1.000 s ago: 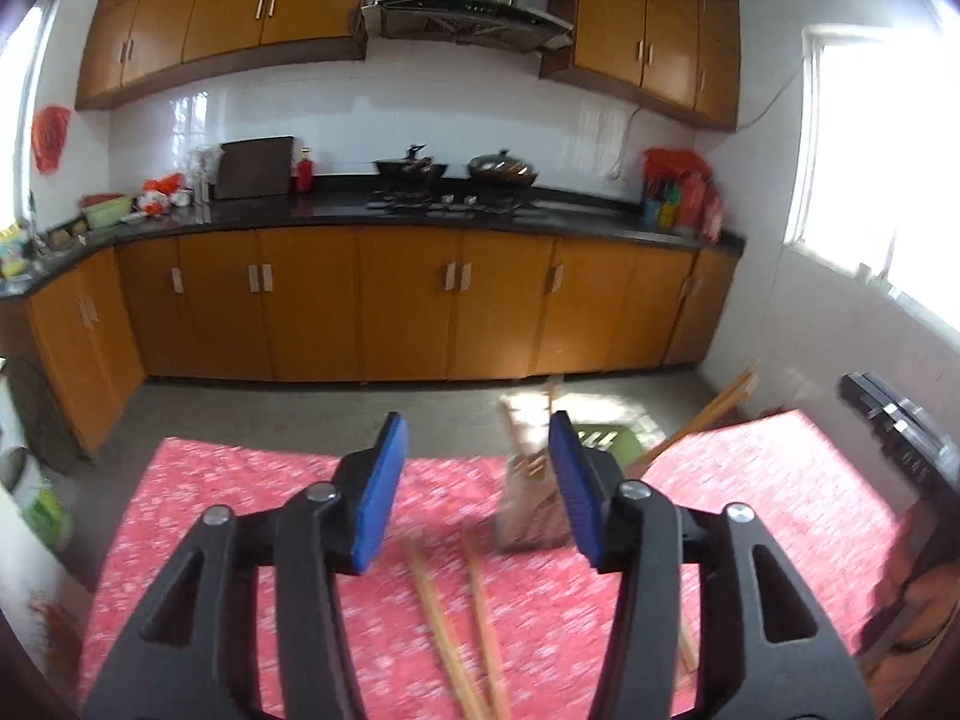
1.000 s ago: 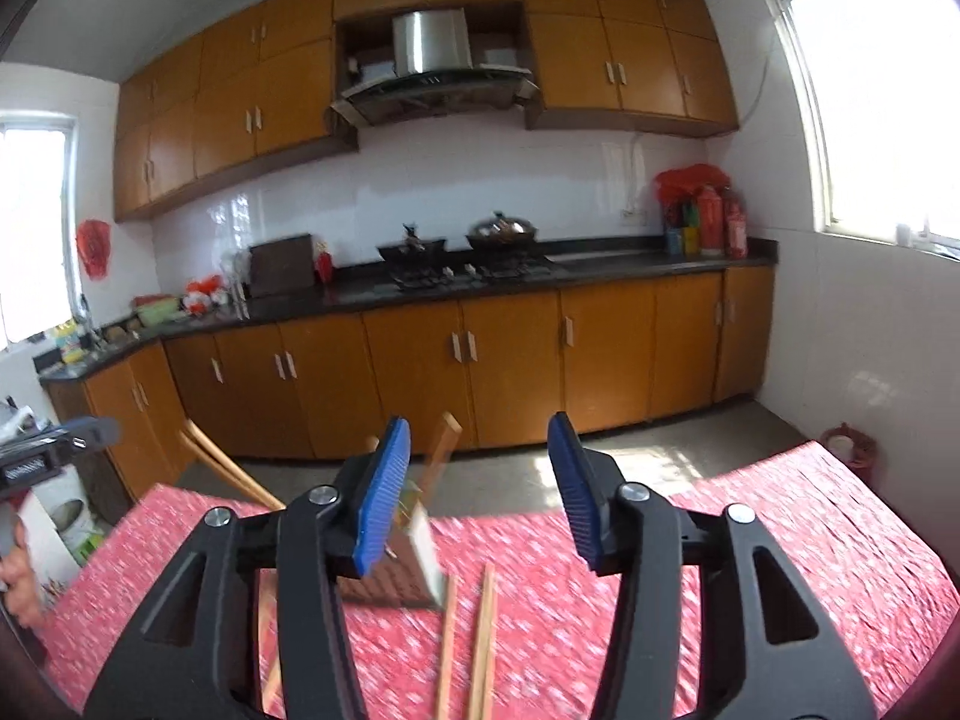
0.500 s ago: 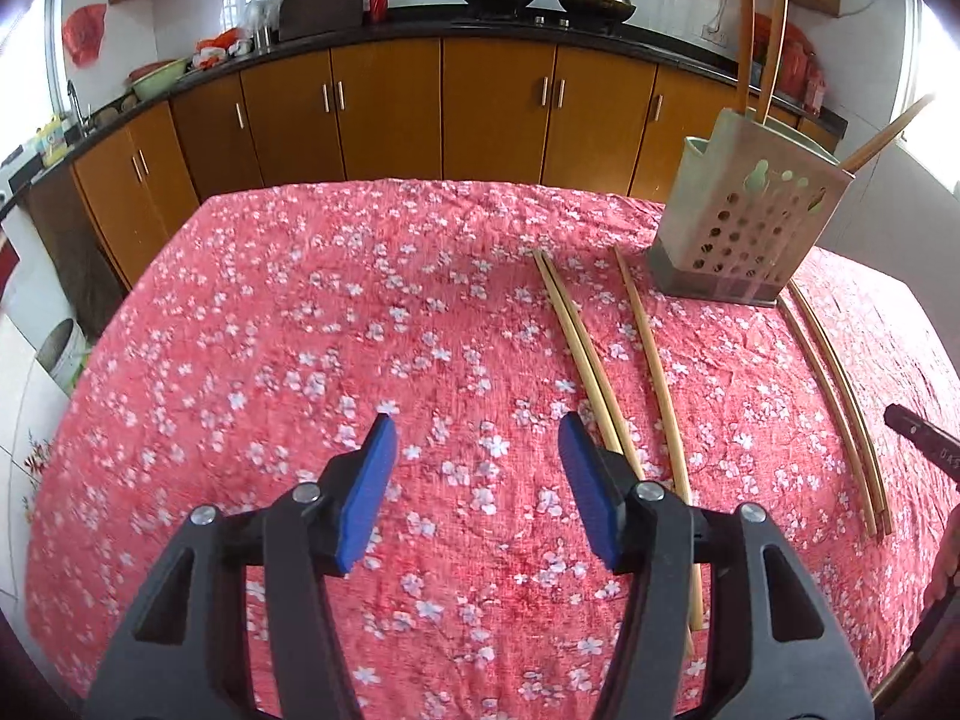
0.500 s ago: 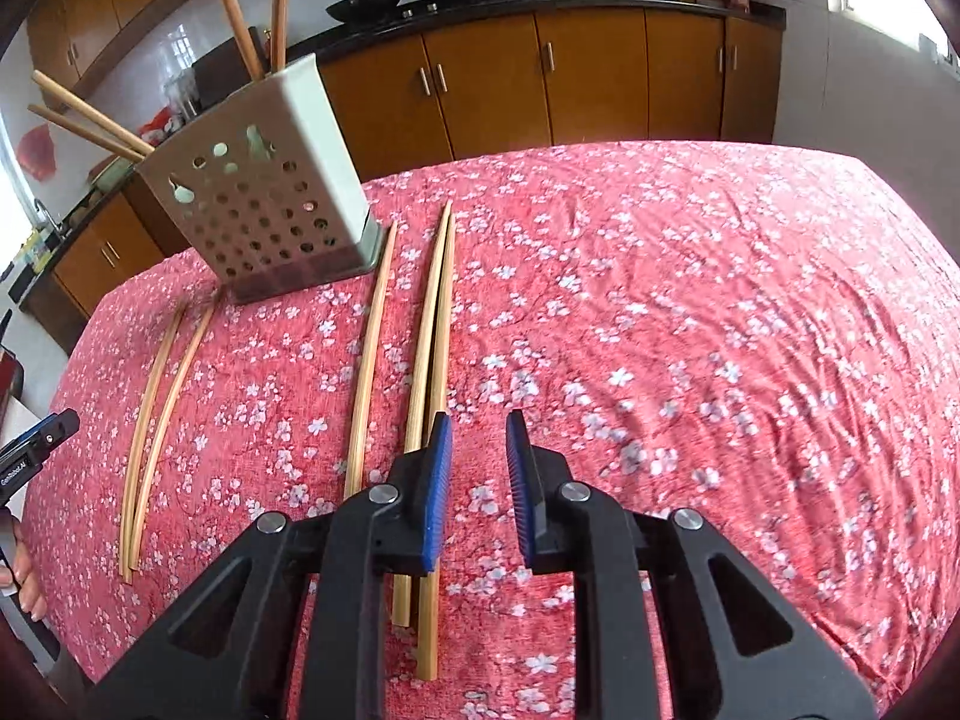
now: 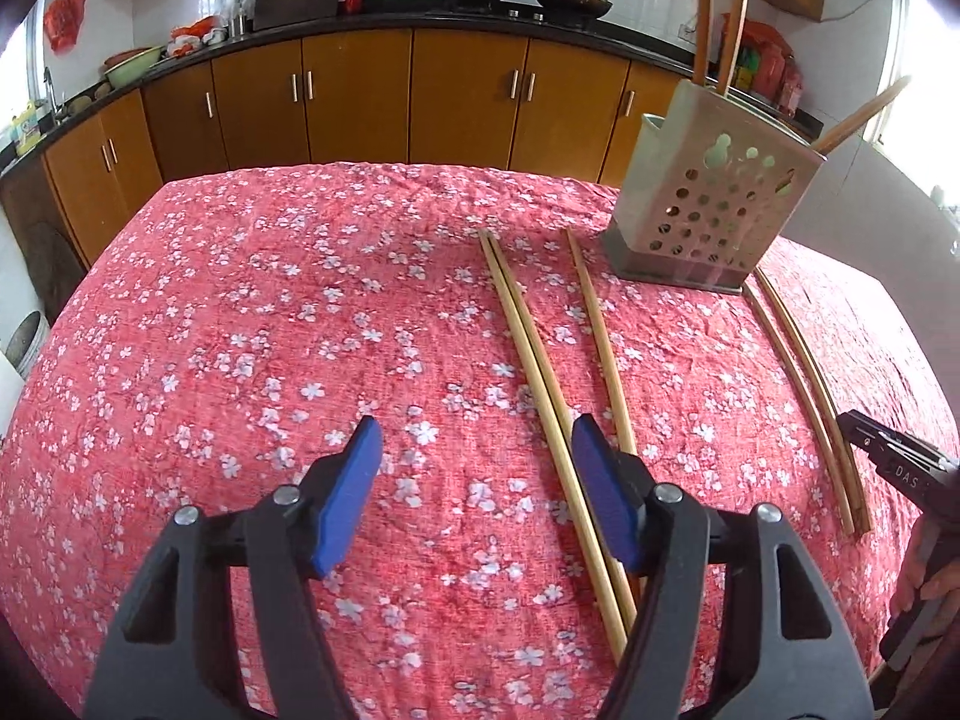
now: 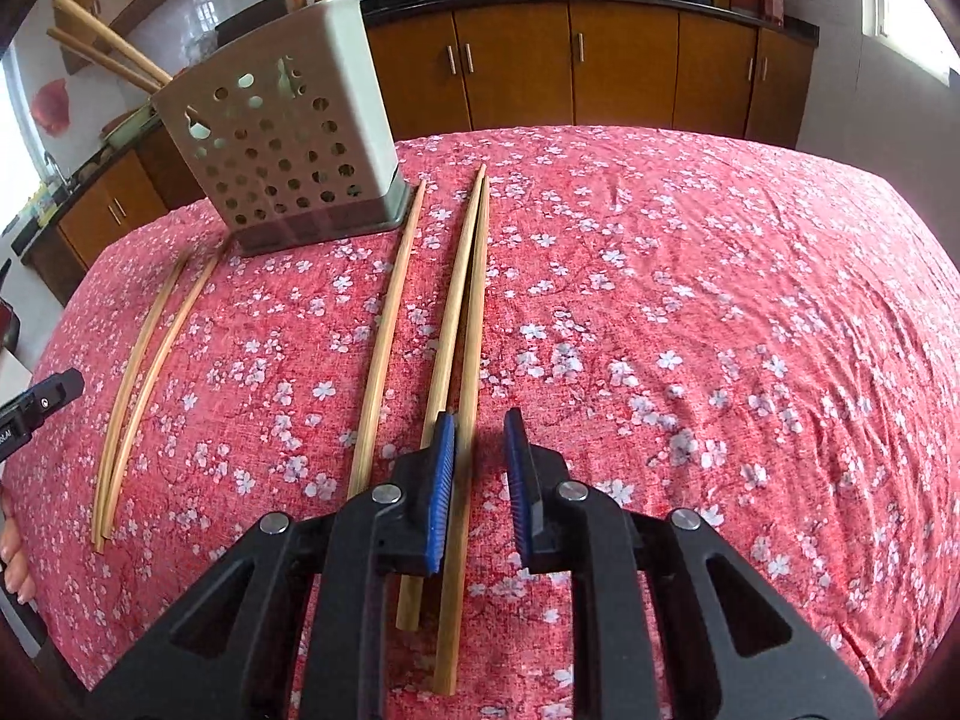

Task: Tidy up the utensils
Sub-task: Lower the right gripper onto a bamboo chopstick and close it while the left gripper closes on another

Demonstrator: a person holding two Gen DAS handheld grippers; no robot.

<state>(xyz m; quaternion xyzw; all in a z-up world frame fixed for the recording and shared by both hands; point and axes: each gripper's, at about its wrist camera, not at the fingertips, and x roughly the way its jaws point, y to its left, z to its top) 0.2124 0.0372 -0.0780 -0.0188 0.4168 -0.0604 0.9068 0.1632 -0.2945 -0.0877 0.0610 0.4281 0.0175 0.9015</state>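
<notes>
Several long wooden chopsticks lie on a red flowered tablecloth (image 5: 252,324). A pair (image 6: 465,300) lies side by side, a single one (image 6: 387,324) to its left, and a thin pair (image 6: 144,360) farther left. A perforated grey utensil holder (image 6: 288,138) stands upright with chopsticks in it; it also shows in the left wrist view (image 5: 708,204). My right gripper (image 6: 478,468) is narrowly open, low over the near end of the pair, with one chopstick between its pads. My left gripper (image 5: 477,492) is wide open and empty, just left of the pair (image 5: 540,372).
Wooden kitchen cabinets (image 5: 360,96) and a dark counter with pans run behind the table. The table's edges curve away at left and far side. The other gripper's tip (image 5: 888,462) shows at the right edge of the left wrist view.
Both grippers have come lower and closer to the table. The right gripper has moved in over the pair of chopsticks, still narrowly open. The left stays wide open.
</notes>
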